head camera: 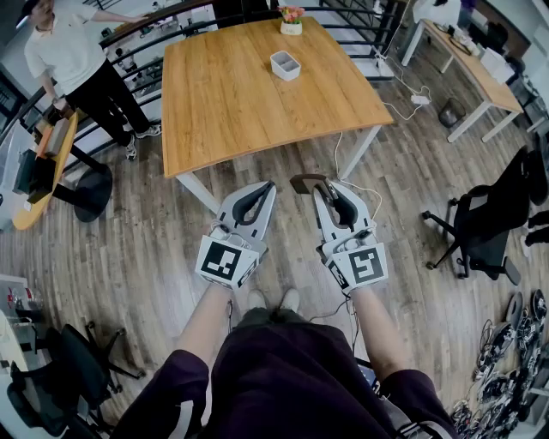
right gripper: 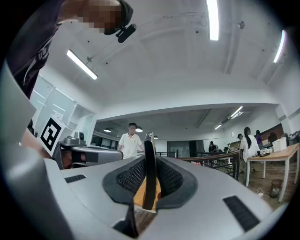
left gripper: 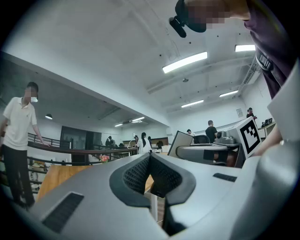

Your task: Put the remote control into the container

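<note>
A white rectangular container (head camera: 285, 65) stands on the far part of a wooden table (head camera: 232, 103). I stand on the floor short of the table's near edge and hold both grippers out in front. My right gripper (head camera: 322, 185) is shut on a dark, slim remote control (head camera: 306, 182), which sticks out leftward from its tips. In the right gripper view the remote control (right gripper: 149, 173) stands edge-on between the ribbed pads (right gripper: 168, 177) of the right gripper (right gripper: 149, 161). My left gripper (head camera: 268, 185) is shut with nothing in it; in the left gripper view the left gripper (left gripper: 150, 159) has its pads meeting at the tip.
A small pot of flowers (head camera: 292, 19) sits at the table's far edge. A person in a white shirt (head camera: 73, 60) stands by a railing at the far left. A black office chair (head camera: 485, 227) is on the right, another desk (head camera: 467, 60) beyond it. A cable and power strip (head camera: 419, 99) lie near the table's right leg.
</note>
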The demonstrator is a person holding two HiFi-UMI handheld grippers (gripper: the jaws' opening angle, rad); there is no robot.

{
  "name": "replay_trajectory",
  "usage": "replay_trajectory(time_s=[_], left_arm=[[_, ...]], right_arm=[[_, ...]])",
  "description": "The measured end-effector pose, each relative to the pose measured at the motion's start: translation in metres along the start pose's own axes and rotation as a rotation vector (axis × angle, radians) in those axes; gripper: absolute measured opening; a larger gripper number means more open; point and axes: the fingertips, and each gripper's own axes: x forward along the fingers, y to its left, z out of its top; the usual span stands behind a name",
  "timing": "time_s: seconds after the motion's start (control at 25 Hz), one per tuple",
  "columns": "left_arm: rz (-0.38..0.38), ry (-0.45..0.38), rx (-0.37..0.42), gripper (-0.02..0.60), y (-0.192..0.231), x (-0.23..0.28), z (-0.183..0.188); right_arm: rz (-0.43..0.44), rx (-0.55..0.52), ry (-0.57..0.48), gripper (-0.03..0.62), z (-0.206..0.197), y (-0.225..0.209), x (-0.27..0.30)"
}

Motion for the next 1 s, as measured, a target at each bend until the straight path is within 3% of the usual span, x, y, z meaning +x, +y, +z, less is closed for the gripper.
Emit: replay_trajectory(time_s=[0.44, 1.0], left_arm=[[-0.003, 0.03, 0.018, 0.012, 0.016, 0.021, -0.01], [-0.087, 0.048, -0.007, 0.012, 0.079, 0.071, -0.036]], right_arm=[[-0.021, 0.015, 0.004, 0.08, -0.01, -0.015, 0.023], [-0.082, 0.027, 0.032, 0.08, -0.037, -0.039, 0.095]])
